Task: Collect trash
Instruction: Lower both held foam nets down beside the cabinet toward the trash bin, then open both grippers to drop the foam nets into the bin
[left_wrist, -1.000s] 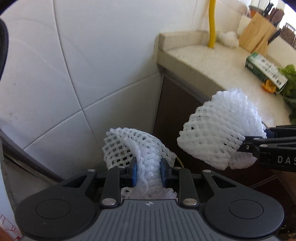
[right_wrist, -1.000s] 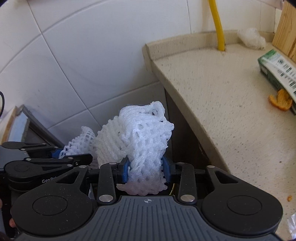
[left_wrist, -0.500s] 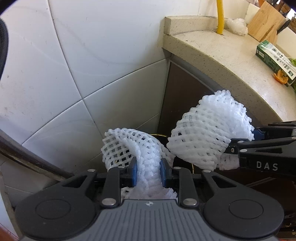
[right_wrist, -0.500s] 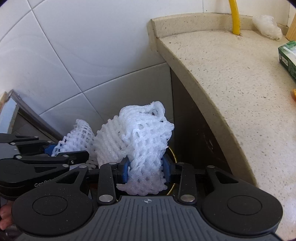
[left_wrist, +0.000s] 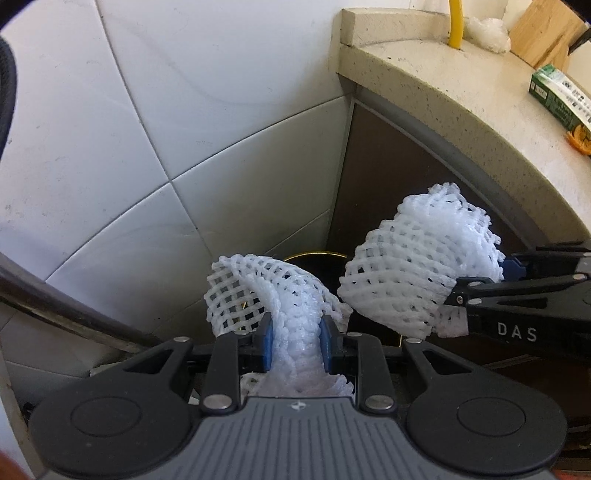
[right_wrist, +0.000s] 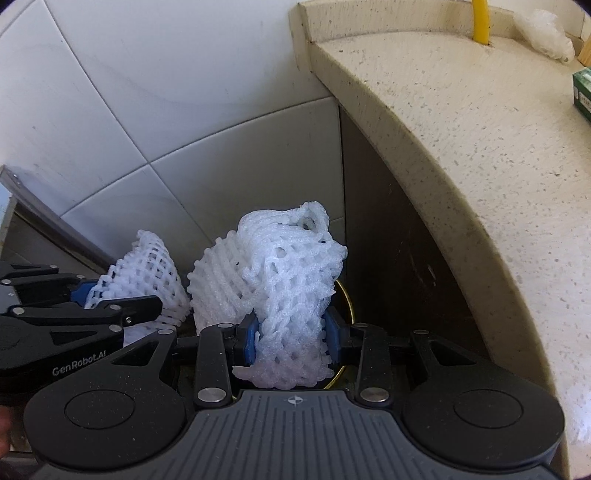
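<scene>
White-tiled corner beside countertop; each gripper clamped on foam net.

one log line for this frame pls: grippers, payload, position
left gripper: shut on left foam net | right gripper: shut on right foam net | both beside counter, above gold-rimmed bin

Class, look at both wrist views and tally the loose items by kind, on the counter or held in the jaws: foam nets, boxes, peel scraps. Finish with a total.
White foam nets: 3: left-held, right-held, on the counter
Green boxes: 1
Orange peel scraps: 1
Total: 5
</scene>
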